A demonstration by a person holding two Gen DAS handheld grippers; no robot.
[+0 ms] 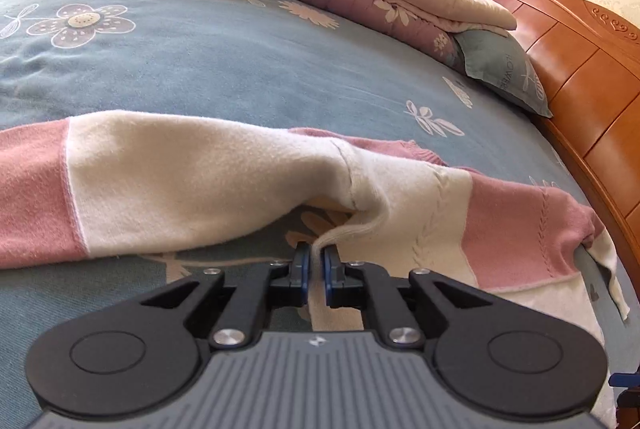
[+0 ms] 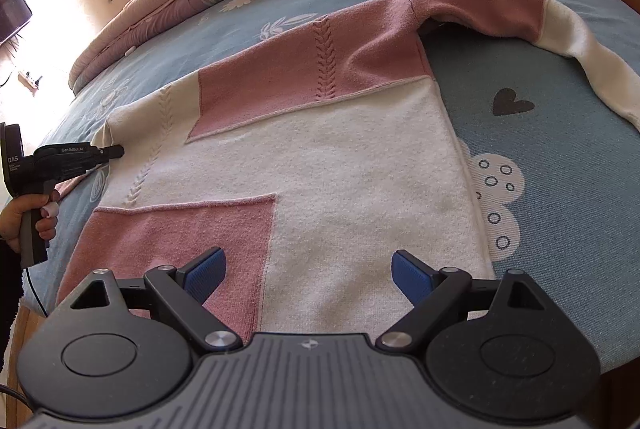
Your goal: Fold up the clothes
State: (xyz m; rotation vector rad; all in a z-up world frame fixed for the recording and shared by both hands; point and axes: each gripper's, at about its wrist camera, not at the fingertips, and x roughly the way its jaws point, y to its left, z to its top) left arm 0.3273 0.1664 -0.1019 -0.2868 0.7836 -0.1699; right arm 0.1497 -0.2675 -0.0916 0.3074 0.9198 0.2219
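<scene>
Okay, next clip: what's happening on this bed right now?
A person is starting to fold a pink-and-cream sweater spread flat on a bed with a blue patterned sheet. The left gripper is shut on a pinch of cream fabric at the seam where one sleeve joins the body. The right gripper hovers open over the hem end, holding nothing. Both sleeves are spread outward, so no fold is made yet.

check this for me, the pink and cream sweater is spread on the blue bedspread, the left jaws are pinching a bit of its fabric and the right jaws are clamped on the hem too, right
Not quite. The right gripper is open, its jaws spread wide above the sweater with nothing pinched, as the right wrist view shows. The rest holds: the sweater lies on the blue bedspread, and the left gripper pinches a fold of cream fabric.
</scene>
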